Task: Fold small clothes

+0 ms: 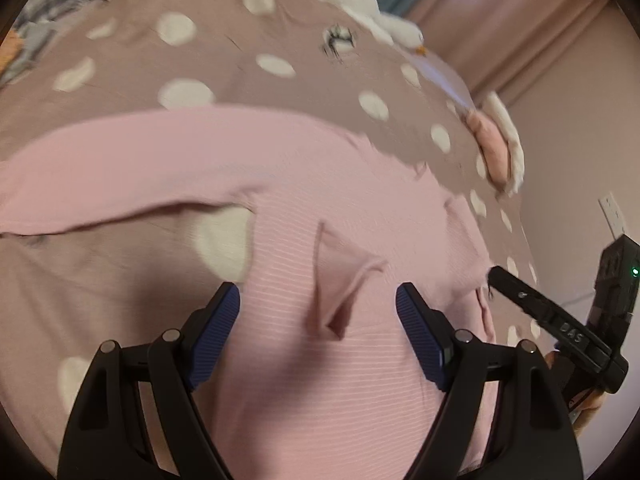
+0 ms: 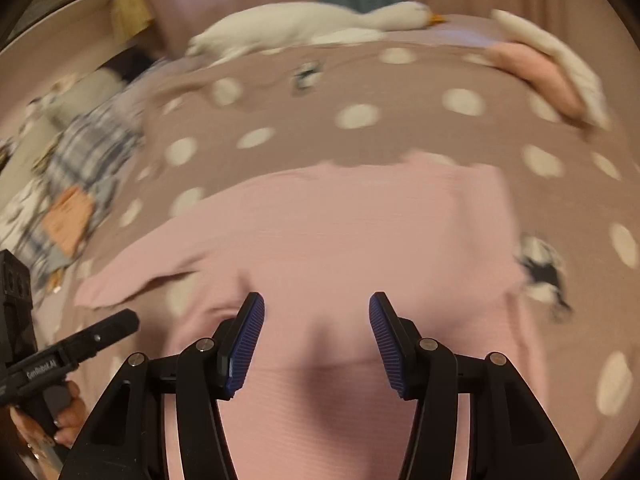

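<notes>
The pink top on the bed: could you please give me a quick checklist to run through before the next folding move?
1. Left gripper open: ok, jaws stand wide apart.
2. Right gripper open: ok, jaws apart with nothing between them.
3. Pink top lying on the polka-dot bedspread: ok, it lies spread out.
4. Fabric flat: not ok, a raised crease stands up between the left fingers.
5. Left sleeve laid out: ok, it stretches out sideways.
6. Fold path past the goose plush and pink pillow: ok, both lie well beyond the top.
</notes>
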`<move>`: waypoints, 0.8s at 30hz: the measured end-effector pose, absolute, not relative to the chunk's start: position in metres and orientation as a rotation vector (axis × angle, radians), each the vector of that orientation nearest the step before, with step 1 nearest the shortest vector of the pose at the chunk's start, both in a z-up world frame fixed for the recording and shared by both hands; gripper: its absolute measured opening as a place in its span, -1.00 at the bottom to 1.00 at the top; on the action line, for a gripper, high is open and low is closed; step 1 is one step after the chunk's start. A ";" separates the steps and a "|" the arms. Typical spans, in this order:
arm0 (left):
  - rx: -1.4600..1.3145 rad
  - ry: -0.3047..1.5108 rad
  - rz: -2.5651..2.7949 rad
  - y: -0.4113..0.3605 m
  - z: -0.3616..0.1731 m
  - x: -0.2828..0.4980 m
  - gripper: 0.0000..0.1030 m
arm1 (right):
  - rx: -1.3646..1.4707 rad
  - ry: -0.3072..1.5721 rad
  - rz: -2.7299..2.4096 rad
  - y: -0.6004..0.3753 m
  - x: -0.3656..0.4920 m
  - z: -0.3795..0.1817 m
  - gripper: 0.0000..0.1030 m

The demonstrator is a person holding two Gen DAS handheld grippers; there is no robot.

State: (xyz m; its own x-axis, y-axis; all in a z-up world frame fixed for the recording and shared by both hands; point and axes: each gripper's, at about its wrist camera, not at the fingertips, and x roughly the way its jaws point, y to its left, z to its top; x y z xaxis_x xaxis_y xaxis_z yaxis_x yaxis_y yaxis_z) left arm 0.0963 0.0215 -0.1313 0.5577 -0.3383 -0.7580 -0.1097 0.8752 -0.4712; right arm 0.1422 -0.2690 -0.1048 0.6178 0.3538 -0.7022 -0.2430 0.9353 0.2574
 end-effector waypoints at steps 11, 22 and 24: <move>-0.370 1.084 -0.143 -0.013 -0.176 0.139 -0.08 | 0.293 0.873 0.182 -0.332 0.134 -0.132 0.06; -0.484 0.962 -0.167 0.009 -0.129 0.151 -0.91 | 0.341 0.856 0.123 -0.359 0.152 -0.133 0.06; -0.502 0.919 -0.184 0.013 -0.109 0.154 -0.91 | 0.350 0.847 0.116 -0.363 0.158 -0.129 0.06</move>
State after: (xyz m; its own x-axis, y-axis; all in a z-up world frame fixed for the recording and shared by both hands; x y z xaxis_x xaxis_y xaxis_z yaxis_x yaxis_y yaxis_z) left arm 0.1545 0.0127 -0.1094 0.6005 -0.3605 -0.7137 -0.0587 0.8703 -0.4890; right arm 0.1576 -0.3633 -0.1290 0.6594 0.2384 -0.7130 0.0375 0.9368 0.3479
